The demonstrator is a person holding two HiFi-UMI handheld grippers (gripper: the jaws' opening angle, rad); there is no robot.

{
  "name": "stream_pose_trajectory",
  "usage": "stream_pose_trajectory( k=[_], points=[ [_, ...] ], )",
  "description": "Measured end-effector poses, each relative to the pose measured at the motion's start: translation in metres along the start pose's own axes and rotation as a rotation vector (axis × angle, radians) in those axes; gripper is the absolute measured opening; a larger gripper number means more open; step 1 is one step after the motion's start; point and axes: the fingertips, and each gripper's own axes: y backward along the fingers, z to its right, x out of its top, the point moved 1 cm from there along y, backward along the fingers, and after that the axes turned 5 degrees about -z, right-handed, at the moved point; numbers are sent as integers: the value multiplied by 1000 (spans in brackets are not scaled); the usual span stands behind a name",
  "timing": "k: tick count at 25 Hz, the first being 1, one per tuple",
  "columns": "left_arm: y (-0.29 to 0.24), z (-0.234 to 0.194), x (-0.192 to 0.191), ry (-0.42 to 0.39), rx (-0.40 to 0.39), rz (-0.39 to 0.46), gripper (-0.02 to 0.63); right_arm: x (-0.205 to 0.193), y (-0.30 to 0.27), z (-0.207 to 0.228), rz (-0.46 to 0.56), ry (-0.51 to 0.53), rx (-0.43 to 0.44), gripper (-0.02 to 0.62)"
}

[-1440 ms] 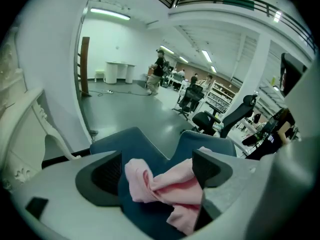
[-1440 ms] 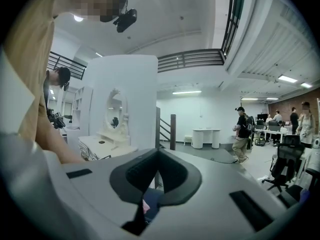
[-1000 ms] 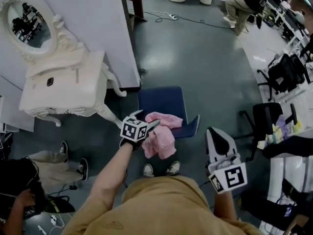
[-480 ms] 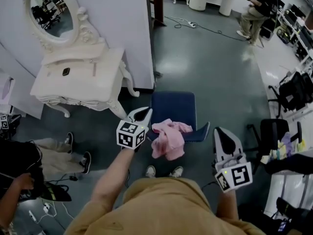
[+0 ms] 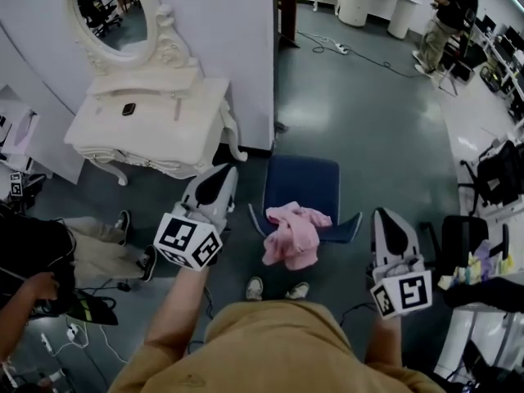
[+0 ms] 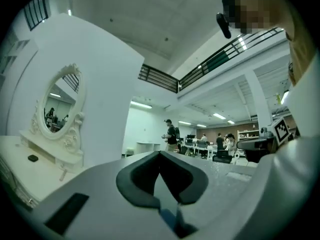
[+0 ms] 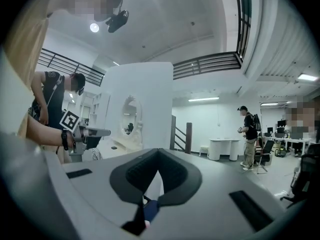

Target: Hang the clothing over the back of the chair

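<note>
Underfoot, a grey-green floor (image 5: 360,113) fills most of the head view, with a white wall (image 5: 229,39) standing at the upper left. Against that wall is a white dressing table (image 5: 155,129) with curved legs and an oval mirror (image 5: 110,6) above it; a small dark object lies on the tabletop, too small to name. A bystander (image 5: 446,11) stands far off at the top right near white desks, and another person (image 5: 49,252) in dark top and light trousers is at the left edge. Black office chairs (image 5: 495,170) crowd the right side. Just ahead of the wearer's shoes (image 5: 255,287) stands the blue chair (image 5: 301,182), its seat bare. The pink clothing (image 5: 292,234) is bunched and draped over the chair's near edge, which appears to be its back, hanging down on the wearer's side. Neither gripper touches it. The left gripper (image 5: 223,170) is held up to the left of the chair, pointing towards the dressing table and well apart from the clothing; in the left gripper view its dark pads meet at the tip with nothing between them, so it is closed and empty. The right gripper (image 5: 386,215) is held to the right of the chair, just past the corner of the back, pointing away from the wearer; in the right gripper view its pads likewise meet with nothing caught between them. Each gripper carries its marker cube near the wearer's hand.
</note>
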Motion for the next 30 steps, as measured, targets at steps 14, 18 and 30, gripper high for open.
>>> stream_pose_trajectory(
  k=[14, 18, 30],
  points=[
    [94, 8, 73, -127, 69, 158, 5, 14, -5, -15, 16, -4, 14, 2],
    [109, 1, 61, -104, 112, 140, 5, 12, -5, -25, 5, -6, 29, 2],
    [117, -5, 55, -102, 135, 156, 5, 23, -5, -30, 32, 20, -2, 2]
  ],
)
